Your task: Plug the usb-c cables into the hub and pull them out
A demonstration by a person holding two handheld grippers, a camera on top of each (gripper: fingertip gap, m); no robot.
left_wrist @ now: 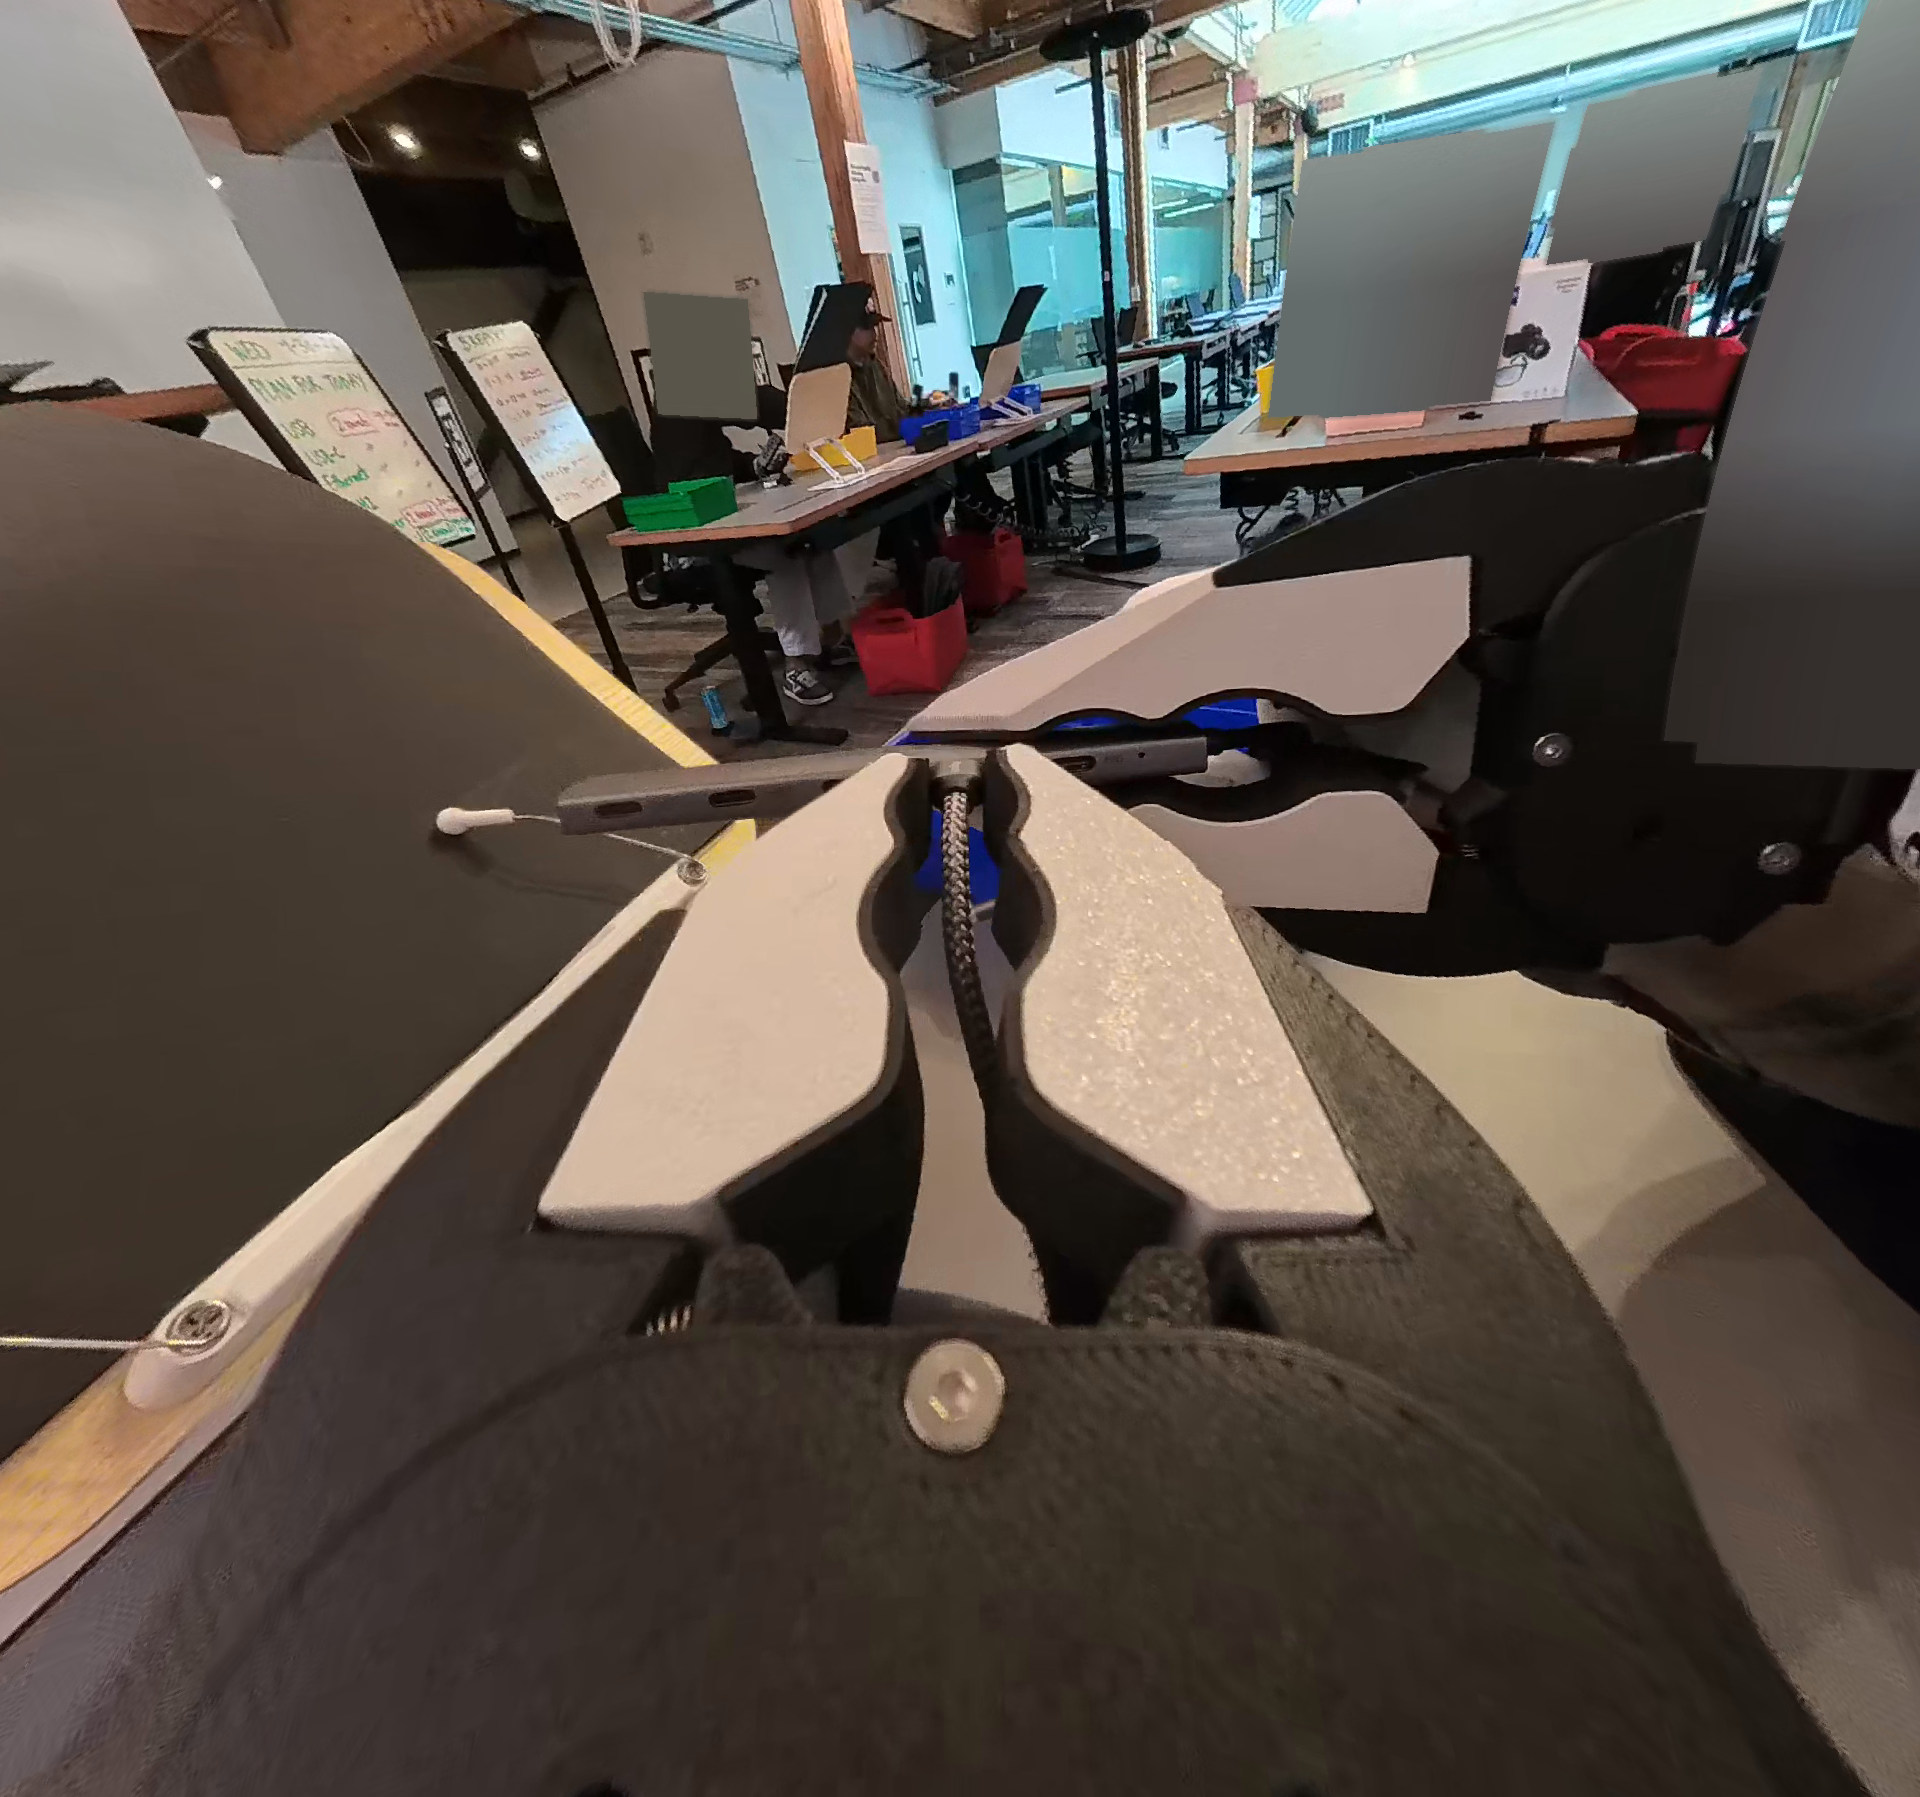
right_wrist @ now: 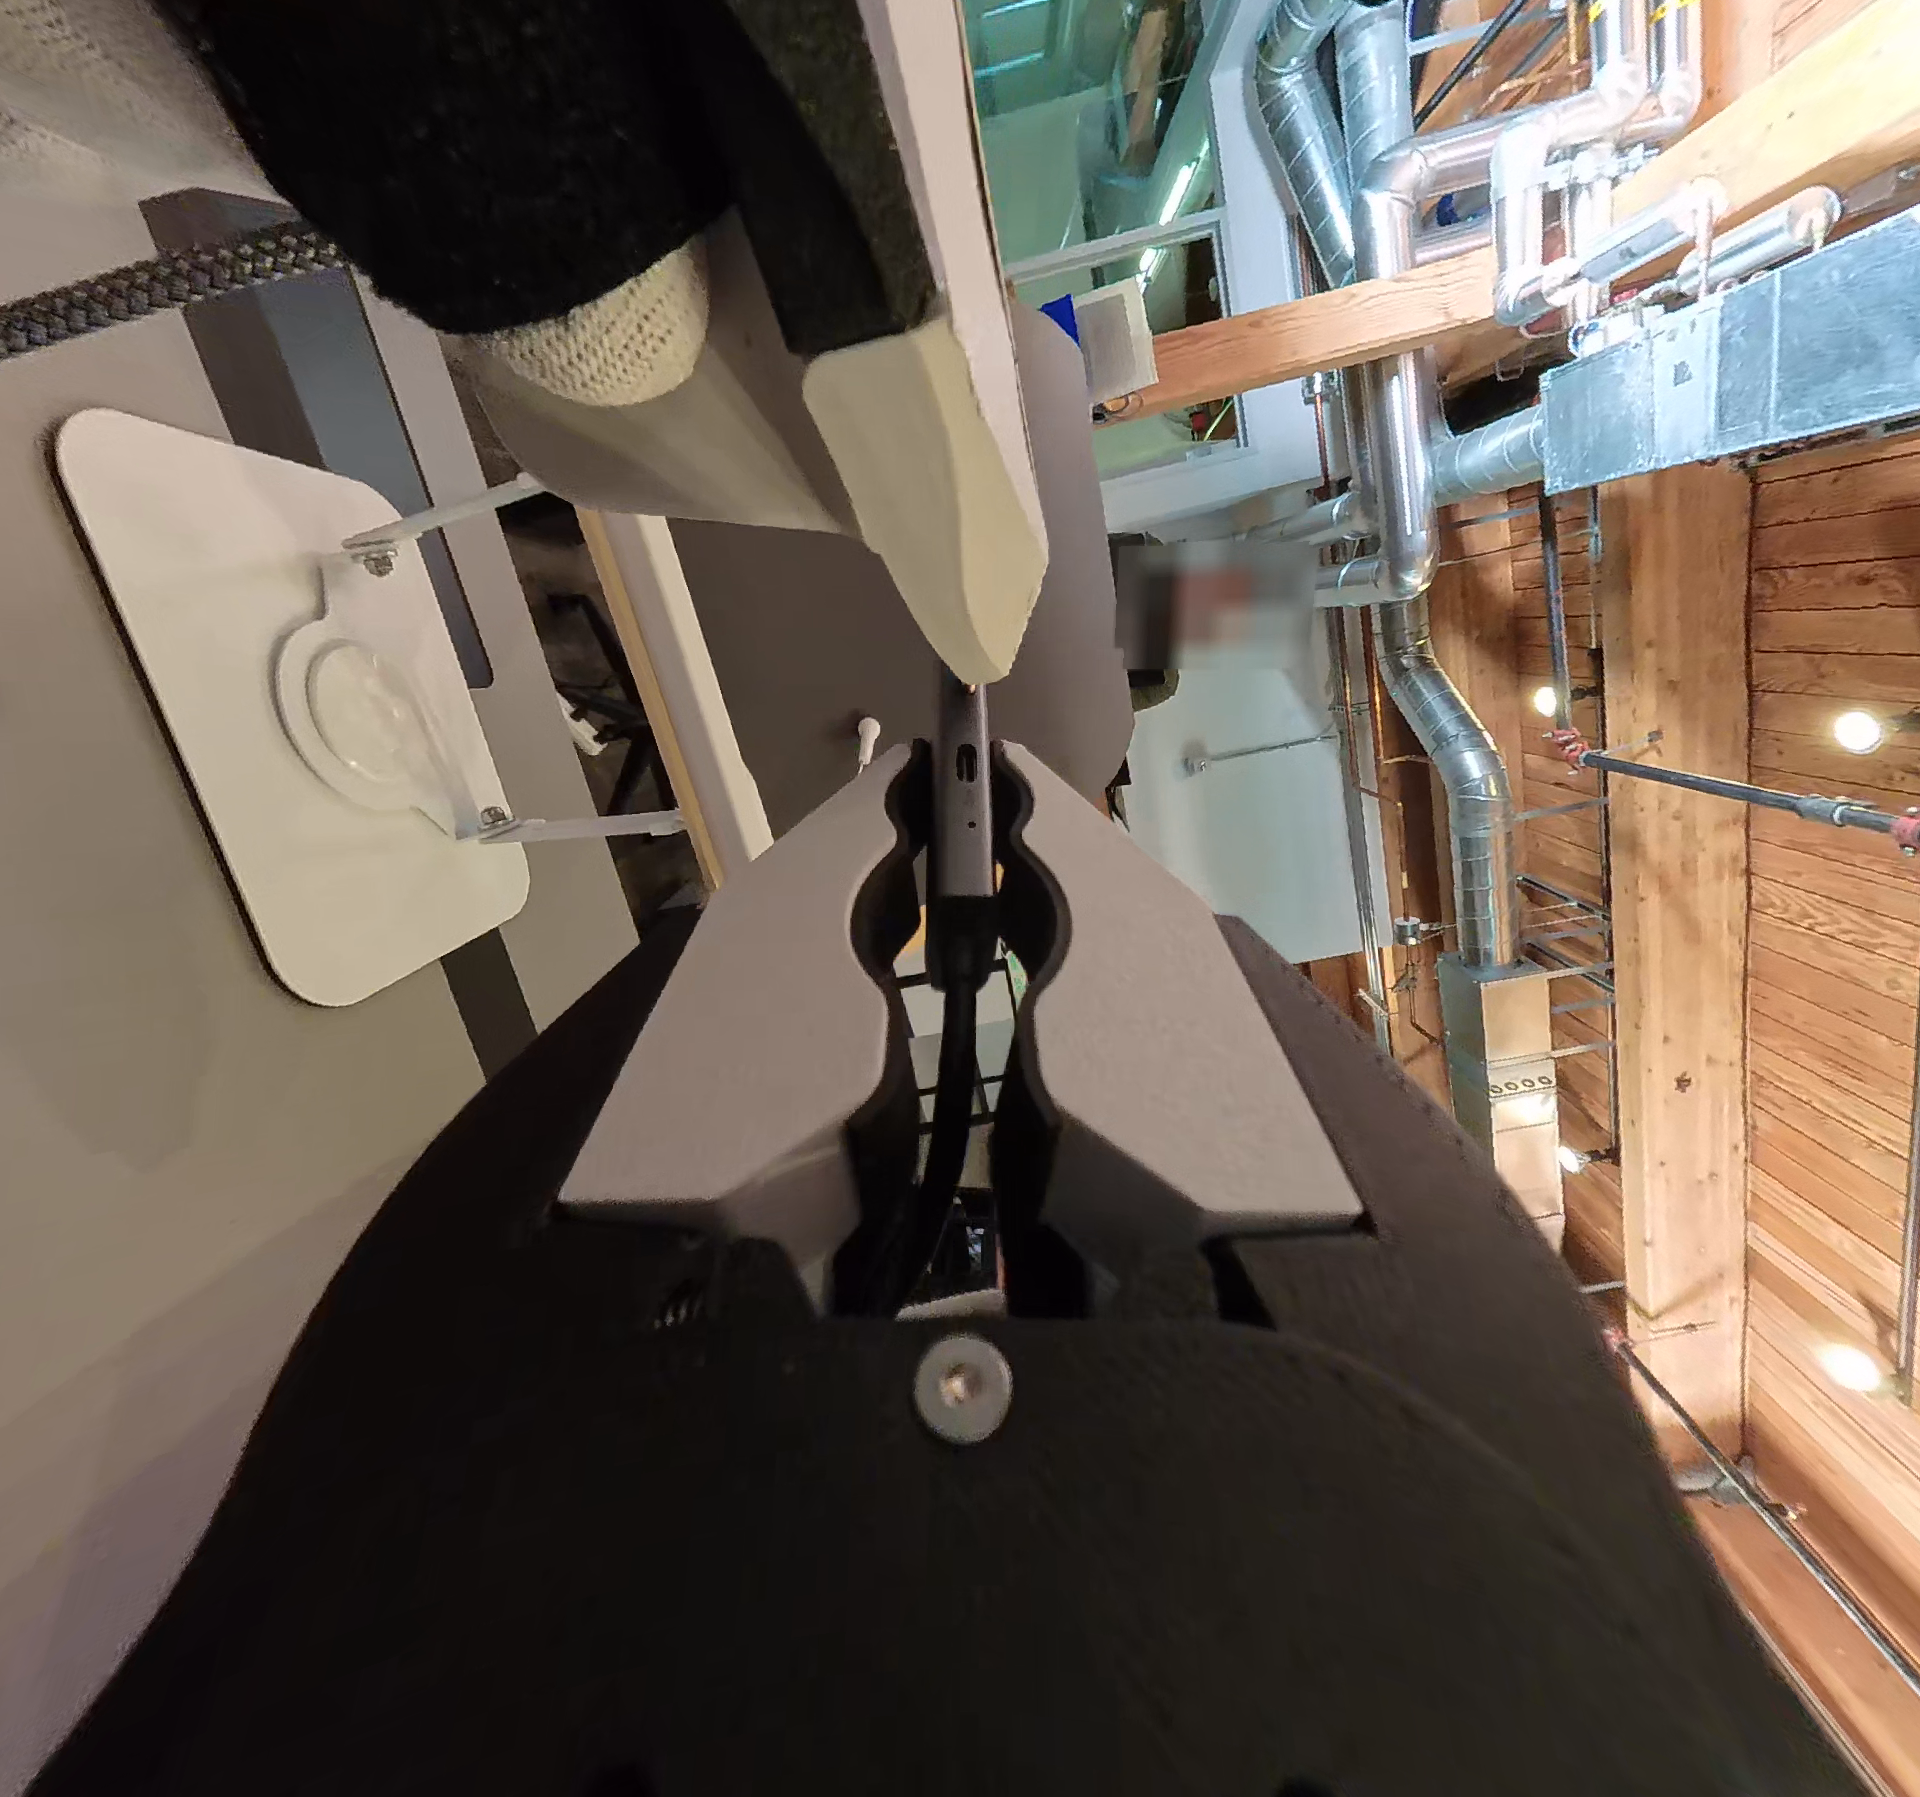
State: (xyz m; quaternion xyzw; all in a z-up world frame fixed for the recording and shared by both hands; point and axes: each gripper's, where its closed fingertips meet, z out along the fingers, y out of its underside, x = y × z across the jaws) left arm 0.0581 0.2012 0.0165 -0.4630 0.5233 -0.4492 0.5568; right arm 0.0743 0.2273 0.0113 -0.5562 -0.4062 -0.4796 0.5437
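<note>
A slim grey hub (left_wrist: 665, 800) lies level in the air above the desk edge, its row of ports facing me. My left gripper (left_wrist: 951, 762) is shut on the metal plug of a black braided usb-c cable (left_wrist: 966, 947). The plug meets the hub's side; how deep it sits is hidden by the fingertips. My right gripper (left_wrist: 1049, 748) comes in from the right, shut on the hub's right end. In the right wrist view the right gripper (right_wrist: 958, 755) clamps the hub (right_wrist: 966, 812) end-on, with the hub's own black lead (right_wrist: 951, 1072) trailing back. The left gripper (right_wrist: 982, 641) touches the hub from above.
A black mat (left_wrist: 260, 760) covers the desk at left, with a white pin on a thin wire (left_wrist: 457, 820). A white plate with a clear holder (right_wrist: 291, 708) lies on the grey desk. Whiteboards (left_wrist: 343, 438), desks and a seated person (left_wrist: 862, 376) are far behind. Only a small space, under 4 cm, lies between the two pairs of fingers.
</note>
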